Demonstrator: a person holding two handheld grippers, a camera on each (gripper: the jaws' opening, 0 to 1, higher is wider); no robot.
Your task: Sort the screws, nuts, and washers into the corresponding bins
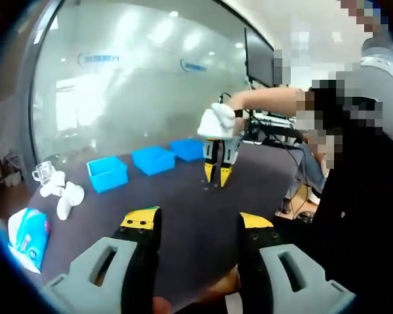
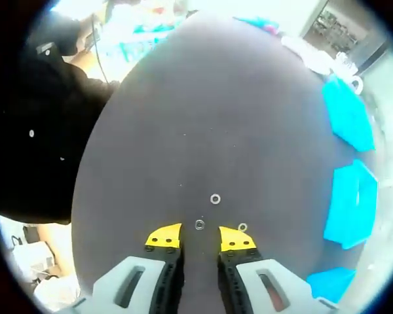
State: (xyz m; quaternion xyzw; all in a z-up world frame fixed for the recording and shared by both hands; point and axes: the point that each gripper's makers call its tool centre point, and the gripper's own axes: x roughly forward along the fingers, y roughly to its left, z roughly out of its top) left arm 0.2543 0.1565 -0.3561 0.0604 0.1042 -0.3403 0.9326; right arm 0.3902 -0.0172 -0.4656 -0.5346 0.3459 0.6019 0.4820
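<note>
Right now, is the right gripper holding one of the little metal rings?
No, the right gripper is open with nothing in it, and the small ring lies on the dark table between its yellow tips.

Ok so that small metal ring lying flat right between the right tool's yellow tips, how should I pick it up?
Come straight down from above and pinch the small metal ring across its outer rim, one tip of the right tool on each side. It lies flat on the dark table, too thin to take from the side. Two similar rings lie near but apart, so the tips should clear them.
</note>
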